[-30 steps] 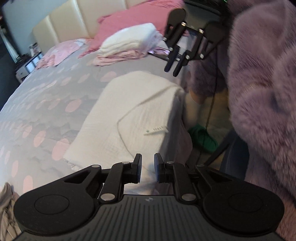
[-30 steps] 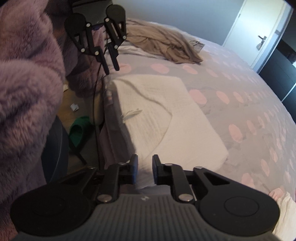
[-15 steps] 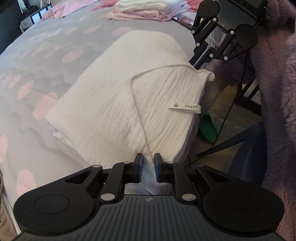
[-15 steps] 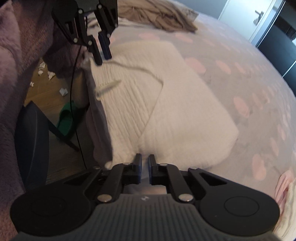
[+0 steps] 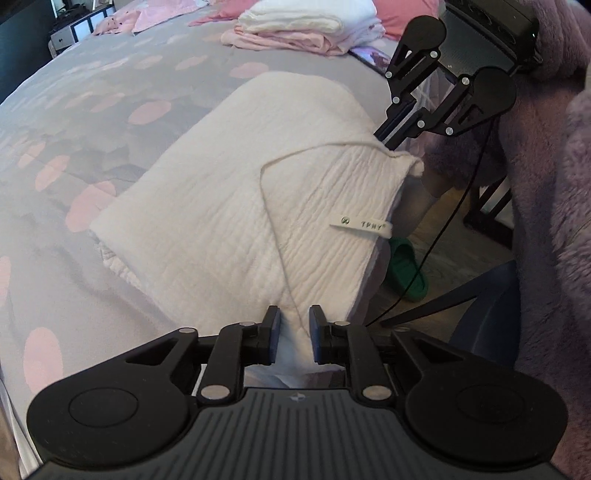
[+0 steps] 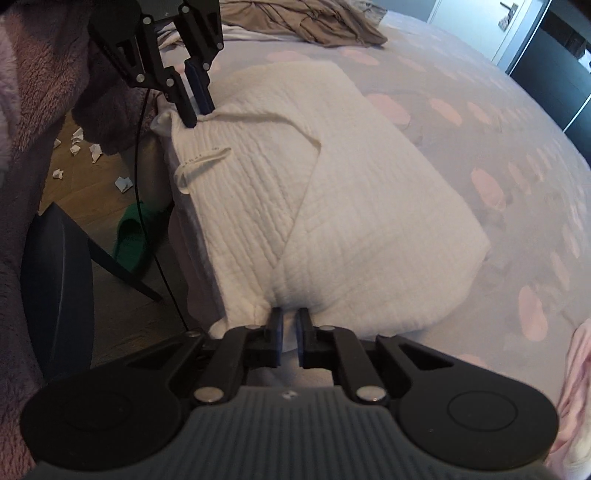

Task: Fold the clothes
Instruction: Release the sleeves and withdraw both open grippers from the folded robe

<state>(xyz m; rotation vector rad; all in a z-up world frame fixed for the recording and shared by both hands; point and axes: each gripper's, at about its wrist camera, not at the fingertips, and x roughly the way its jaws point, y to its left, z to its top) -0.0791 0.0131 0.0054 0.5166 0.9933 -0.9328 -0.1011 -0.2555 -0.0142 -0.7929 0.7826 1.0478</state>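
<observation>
A white folded cloth lies on the bed, right at the bed's edge. The bed has a grey cover with pink spots. The cloth is thick and has little ridges, and one flap is folded over the top at a slant. A small white tag sticks out from its side near the edge. The left gripper is at one corner of the cloth. Its jaws are opening, with a bit of white cloth between them, and the pads do not seem to press on it. The right gripper is at the other corner on the same edge. Its jaws are nearly closed, with only a thin gap, and a bit of the white cloth sits in that gap, so it looks like they pinch the cloth. Each gripper also shows in the other one's view, tips down on the far corner. Further up the bed is a stack of folded white and pink clothes. A brown garment lies crumpled at the other end. On the floor by the bed are a green slipper and some scraps of paper. A fluffy purple sleeve fills one side.
</observation>
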